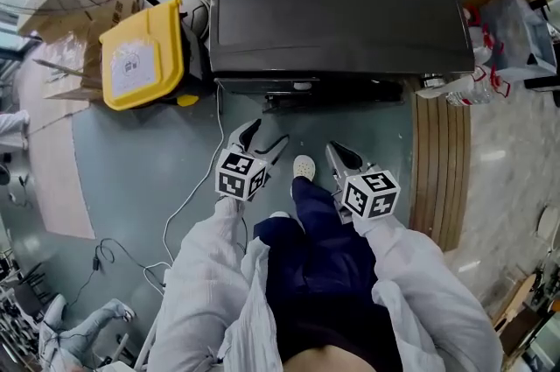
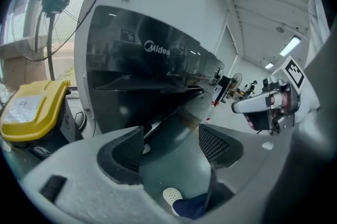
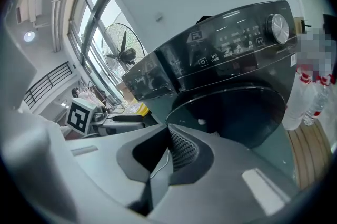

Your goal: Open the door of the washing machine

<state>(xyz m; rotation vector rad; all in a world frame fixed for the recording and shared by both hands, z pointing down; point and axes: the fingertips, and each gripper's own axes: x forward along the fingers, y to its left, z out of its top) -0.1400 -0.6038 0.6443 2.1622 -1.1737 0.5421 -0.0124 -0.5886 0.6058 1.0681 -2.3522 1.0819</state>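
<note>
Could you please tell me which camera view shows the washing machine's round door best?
The right gripper view: the door faces the camera as a mostly whole dark circle under the control panel. The head view shows only its top edge from above. The left gripper view catches it side-on.
</note>
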